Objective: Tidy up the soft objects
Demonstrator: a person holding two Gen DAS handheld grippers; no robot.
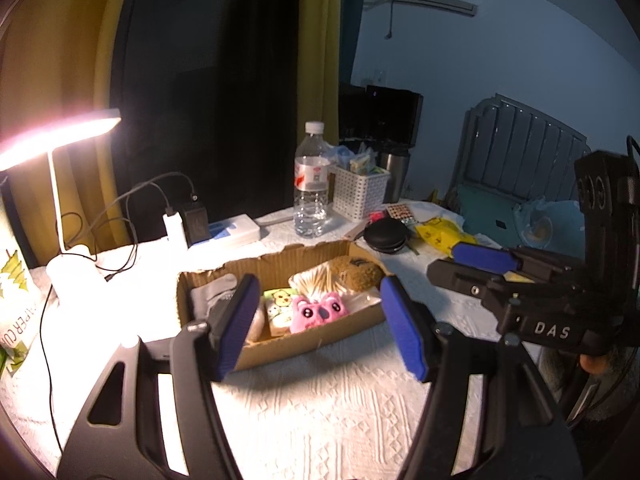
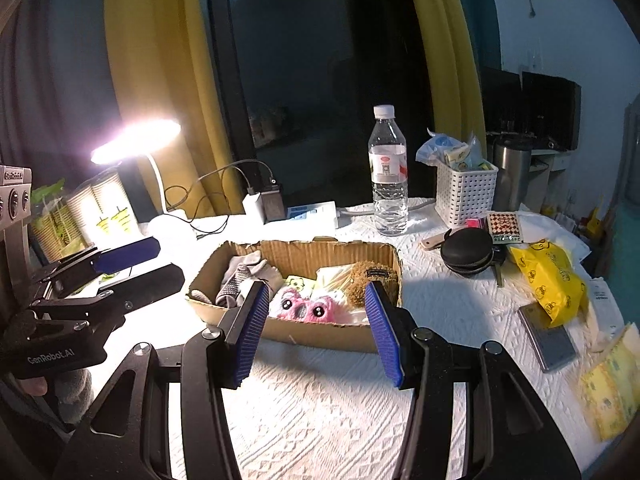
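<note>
Flanking the cardboard box (image 2: 304,334), water bottle (image 2: 388,172) behind, both grippers (image 1: 320,328) (image 2: 316,332) gape empty.

Black grippers (image 1: 320,328), blue ribbed fingers (image 2: 384,336), perhaps grey sleeves.

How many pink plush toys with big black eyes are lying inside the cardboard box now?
2. Both lie side by side near the front wall of the cardboard box: the left pink plush and the right pink plush. More could be hidden under the other items.
</note>
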